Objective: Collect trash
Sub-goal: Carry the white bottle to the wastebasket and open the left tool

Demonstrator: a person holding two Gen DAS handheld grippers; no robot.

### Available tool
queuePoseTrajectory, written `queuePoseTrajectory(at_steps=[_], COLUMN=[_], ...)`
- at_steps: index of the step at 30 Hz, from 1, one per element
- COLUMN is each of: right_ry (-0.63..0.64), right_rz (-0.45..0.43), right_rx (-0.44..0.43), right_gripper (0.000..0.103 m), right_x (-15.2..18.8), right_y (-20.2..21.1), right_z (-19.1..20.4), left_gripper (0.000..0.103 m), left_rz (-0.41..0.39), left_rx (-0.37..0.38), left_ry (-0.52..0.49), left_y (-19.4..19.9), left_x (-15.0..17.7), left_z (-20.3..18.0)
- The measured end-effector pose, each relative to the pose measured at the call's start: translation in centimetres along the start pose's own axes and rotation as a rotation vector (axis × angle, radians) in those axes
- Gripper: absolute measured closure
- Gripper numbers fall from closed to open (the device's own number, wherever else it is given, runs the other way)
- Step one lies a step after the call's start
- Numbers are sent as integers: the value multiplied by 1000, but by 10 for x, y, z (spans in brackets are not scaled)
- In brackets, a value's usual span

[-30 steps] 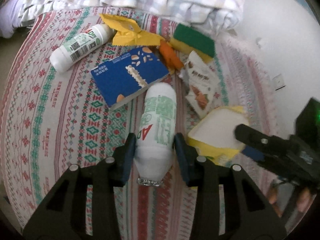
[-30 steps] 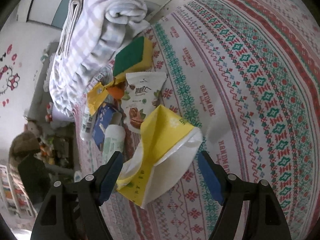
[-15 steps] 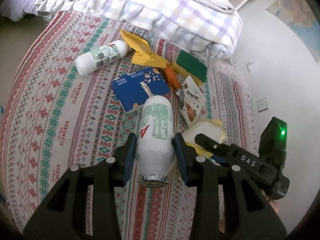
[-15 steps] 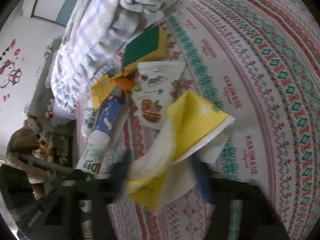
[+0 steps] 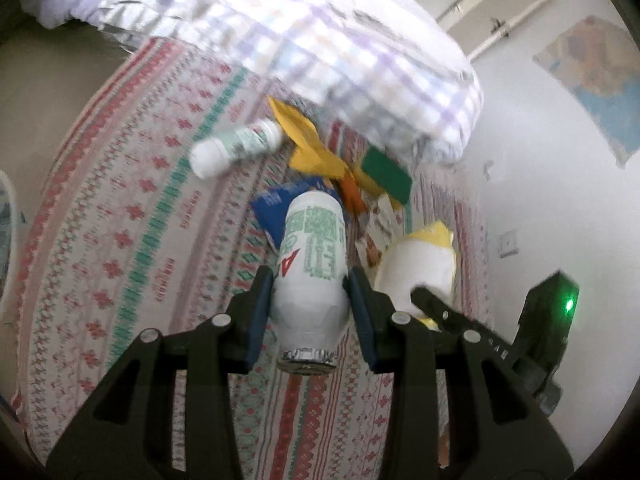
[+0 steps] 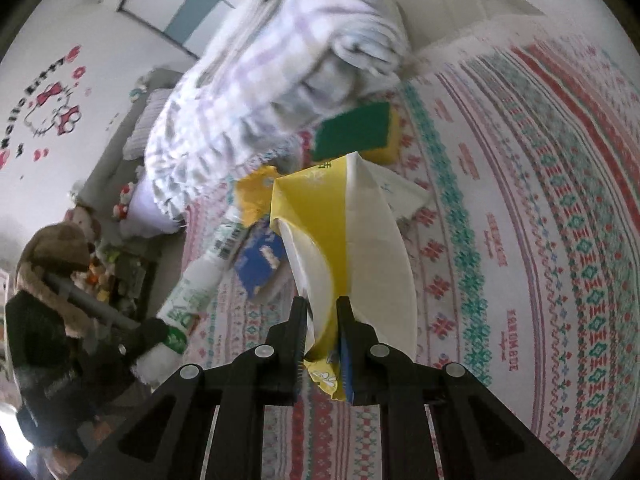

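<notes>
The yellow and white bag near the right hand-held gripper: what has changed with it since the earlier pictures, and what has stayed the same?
The right hand-held gripper has just closed its jaws on the yellow and white bag and lifted it off the patterned bedspread. The left hand-held gripper keeps its grip on the white bottle, now raised. The second bottle, blue carton and green sponge stay put.

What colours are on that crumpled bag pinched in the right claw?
Yellow and white, on the crumpled bag; the right wrist view shows it best.
</notes>
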State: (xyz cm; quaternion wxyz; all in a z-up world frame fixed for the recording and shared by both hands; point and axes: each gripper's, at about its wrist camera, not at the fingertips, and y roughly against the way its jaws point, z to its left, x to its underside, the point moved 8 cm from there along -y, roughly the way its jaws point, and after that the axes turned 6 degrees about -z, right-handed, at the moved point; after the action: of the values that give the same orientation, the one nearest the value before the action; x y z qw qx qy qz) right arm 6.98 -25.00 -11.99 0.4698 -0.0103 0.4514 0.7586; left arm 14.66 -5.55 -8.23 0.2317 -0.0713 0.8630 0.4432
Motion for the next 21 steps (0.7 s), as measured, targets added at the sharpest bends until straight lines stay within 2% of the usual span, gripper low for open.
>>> queuePoseTrajectory(at_steps=[3,9,16,18,21], right_ry=[58,103,136,118,91], right_rz=[-19,-18,23,49,92], right_rx=[-31,-51,-99,-133,-198], right_gripper=[88,88,88,88,88], right_x=[0,4,21,28,43], right_y=[3,0,-15,-23,-32], right_z=[14,26,45,53,73], left_gripper=[62,62,62,62,62], left_rz=[-45,-161,-257,-262,-218], left_rx=[-7,-120,-200,-225,-260], left_ry=[65,245,479,516,545], left_y=[19,66,122,131,125], left_x=[-17,-54,-63,-61,-52], left_z=[26,120,230,255,281])
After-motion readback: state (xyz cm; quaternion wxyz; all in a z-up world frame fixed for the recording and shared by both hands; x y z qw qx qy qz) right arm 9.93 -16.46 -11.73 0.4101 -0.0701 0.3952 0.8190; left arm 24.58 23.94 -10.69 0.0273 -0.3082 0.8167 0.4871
